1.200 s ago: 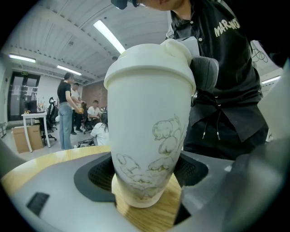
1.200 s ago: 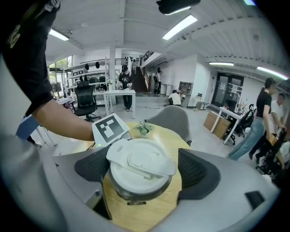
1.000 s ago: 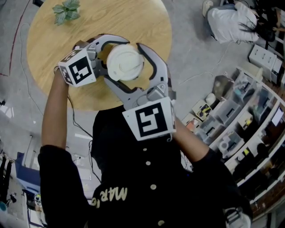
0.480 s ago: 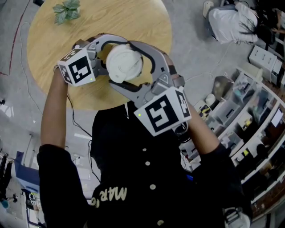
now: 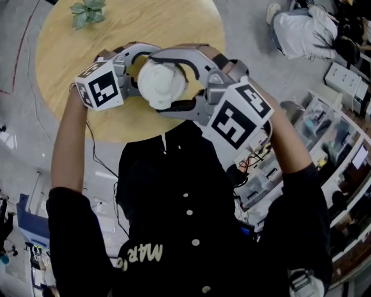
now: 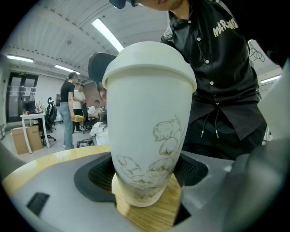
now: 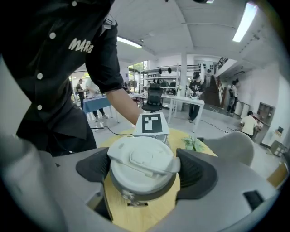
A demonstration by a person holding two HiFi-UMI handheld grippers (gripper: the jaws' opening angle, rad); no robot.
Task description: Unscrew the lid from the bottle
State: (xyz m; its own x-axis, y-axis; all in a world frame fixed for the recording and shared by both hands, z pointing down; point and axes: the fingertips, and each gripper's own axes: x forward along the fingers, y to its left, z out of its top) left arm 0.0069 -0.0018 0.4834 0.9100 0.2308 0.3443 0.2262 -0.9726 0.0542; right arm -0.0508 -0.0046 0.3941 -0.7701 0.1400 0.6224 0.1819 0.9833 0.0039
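While the lid [image 7: 142,158] tops the bottle [image 6: 149,136], a plant [image 5: 87,13] sits apart — same table [image 5: 168,26].

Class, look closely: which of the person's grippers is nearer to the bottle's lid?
Right. The right gripper clamps the lid itself; the left gripper grips the bottle lower down, by its body.

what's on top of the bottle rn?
The white lid, seated on the bottle; the right gripper is clamped on its sides. The bottle's inside is covered by the lid.
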